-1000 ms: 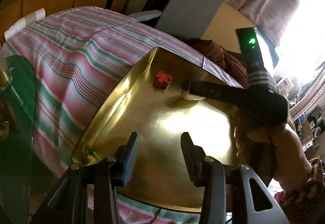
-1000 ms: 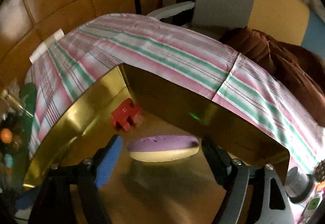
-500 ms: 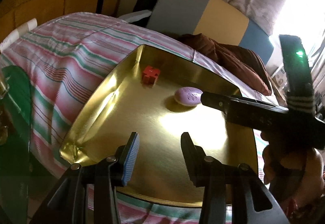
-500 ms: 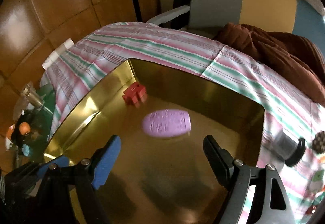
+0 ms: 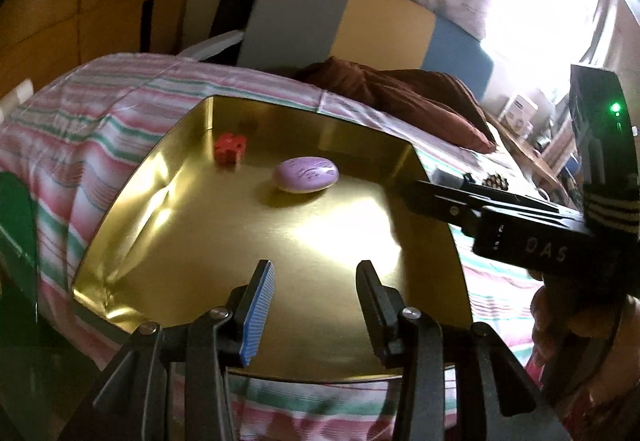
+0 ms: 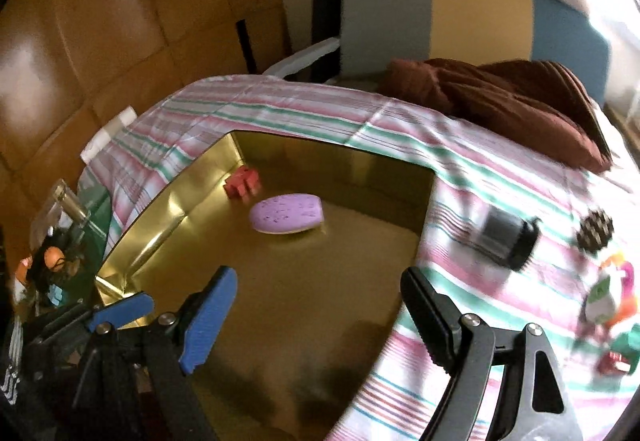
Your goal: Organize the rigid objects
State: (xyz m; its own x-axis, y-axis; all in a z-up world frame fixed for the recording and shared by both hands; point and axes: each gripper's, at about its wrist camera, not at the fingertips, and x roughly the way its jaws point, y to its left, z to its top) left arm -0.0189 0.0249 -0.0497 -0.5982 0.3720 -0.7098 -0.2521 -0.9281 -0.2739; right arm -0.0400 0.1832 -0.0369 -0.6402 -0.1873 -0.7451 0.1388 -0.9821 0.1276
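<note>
A shiny gold tray point(image 5: 224, 241) lies on a striped cloth. Near its far left corner sits a small red block point(image 5: 229, 147), with a purple oval piece point(image 5: 306, 174) lying flat just to its right. My left gripper point(image 5: 314, 269) hovers over the tray's near edge, open and empty. My right gripper point(image 6: 318, 277) is also open and empty, above the tray's near right part and well back from the purple piece point(image 6: 286, 214) and the red block point(image 6: 242, 182). In the left wrist view the right gripper point(image 5: 412, 189) reaches in from the right, held by a hand point(image 5: 560, 317).
On the striped cloth point(image 6: 360, 121) right of the tray lie a dark ribbed cylinder point(image 6: 504, 241), a pinecone point(image 6: 595, 231) and a colourful toy point(image 6: 608, 301). A brown cloth bundle point(image 6: 500, 97) lies at the far edge before a chair back point(image 6: 440, 9). Glass items point(image 6: 60, 221) stand at left.
My right gripper has pulled back and to the right, away from the purple piece that was between its open jaws. The piece stays in the tray. My left gripper has drawn back a little.
</note>
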